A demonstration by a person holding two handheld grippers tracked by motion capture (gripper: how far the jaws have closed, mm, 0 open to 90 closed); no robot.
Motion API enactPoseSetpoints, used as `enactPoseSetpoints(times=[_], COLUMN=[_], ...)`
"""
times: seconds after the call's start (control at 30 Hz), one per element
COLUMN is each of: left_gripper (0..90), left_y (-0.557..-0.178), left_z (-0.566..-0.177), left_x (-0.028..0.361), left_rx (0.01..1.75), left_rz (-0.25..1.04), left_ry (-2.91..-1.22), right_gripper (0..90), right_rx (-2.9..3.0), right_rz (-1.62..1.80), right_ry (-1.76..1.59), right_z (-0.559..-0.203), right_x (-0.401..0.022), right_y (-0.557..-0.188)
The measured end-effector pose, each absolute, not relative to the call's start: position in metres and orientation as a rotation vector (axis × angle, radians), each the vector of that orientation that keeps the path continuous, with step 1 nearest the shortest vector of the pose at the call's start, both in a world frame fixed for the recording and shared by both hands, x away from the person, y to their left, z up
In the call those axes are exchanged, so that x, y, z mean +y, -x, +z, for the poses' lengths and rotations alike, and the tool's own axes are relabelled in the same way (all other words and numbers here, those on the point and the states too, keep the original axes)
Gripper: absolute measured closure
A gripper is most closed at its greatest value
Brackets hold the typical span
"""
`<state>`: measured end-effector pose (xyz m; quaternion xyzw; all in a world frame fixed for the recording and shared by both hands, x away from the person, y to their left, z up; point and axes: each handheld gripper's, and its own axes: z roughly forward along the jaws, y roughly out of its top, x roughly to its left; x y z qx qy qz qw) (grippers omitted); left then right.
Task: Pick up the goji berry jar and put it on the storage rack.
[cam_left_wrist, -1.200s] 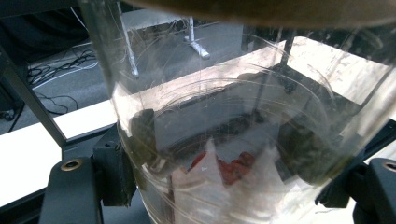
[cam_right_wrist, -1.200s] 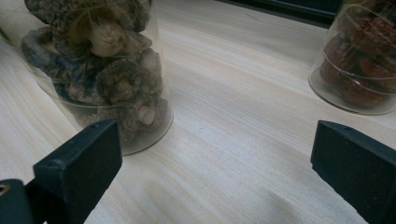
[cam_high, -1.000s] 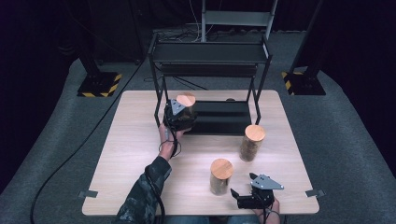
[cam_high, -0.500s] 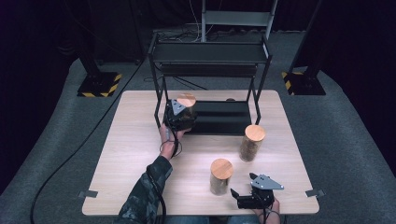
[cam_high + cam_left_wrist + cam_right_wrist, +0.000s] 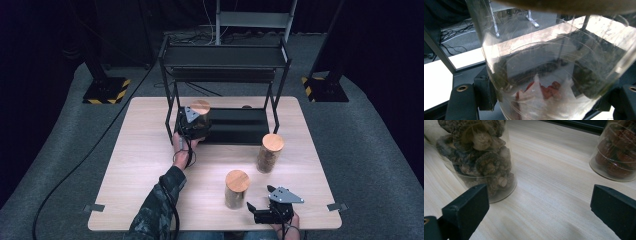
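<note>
My left gripper (image 5: 194,125) is shut on a clear jar with a cork lid (image 5: 200,106) at the left end of the black rack's lower shelf (image 5: 240,125). In the left gripper view this jar (image 5: 554,75) sits between the two jaws, with a few red pieces and white scraps at its bottom. My right gripper (image 5: 252,212) lies near the table's front edge, open with nothing between its fingers (image 5: 466,210). Just ahead of it stand a jar of dried mushrooms (image 5: 236,187) (image 5: 479,157) and a jar of red fruit (image 5: 270,152) (image 5: 619,152).
The black metal rack has an upper shelf (image 5: 225,56) above the lower one, with thin posts at its corners. The wooden table (image 5: 140,170) has bare room at its left. A black cable runs across the grey floor at the left.
</note>
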<state>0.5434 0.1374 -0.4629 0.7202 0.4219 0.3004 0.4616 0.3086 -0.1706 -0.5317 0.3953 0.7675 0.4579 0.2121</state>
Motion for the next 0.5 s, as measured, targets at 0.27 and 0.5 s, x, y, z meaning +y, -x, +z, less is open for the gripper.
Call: enactPoseSetpoints(times=[0.27,0.5], left_gripper=[24.5,24.5], left_y=[-0.5477,-0.5508], left_z=[-0.4676,-0.4719], left_x=[0.1377,0.1367], left_rx=[1.056,1.075], left_rz=[0.742,0.741], left_ry=[-1.772,-1.763], right_gripper=[1.1,1.1], right_rx=[2.132,2.133], right_rz=[1.273,1.272], right_ry=[-1.098,-1.098], right_z=[-0.5317,-0.5317], right_x=[-0.1706,-0.1705], right_y=[-0.3086,-0.3087])
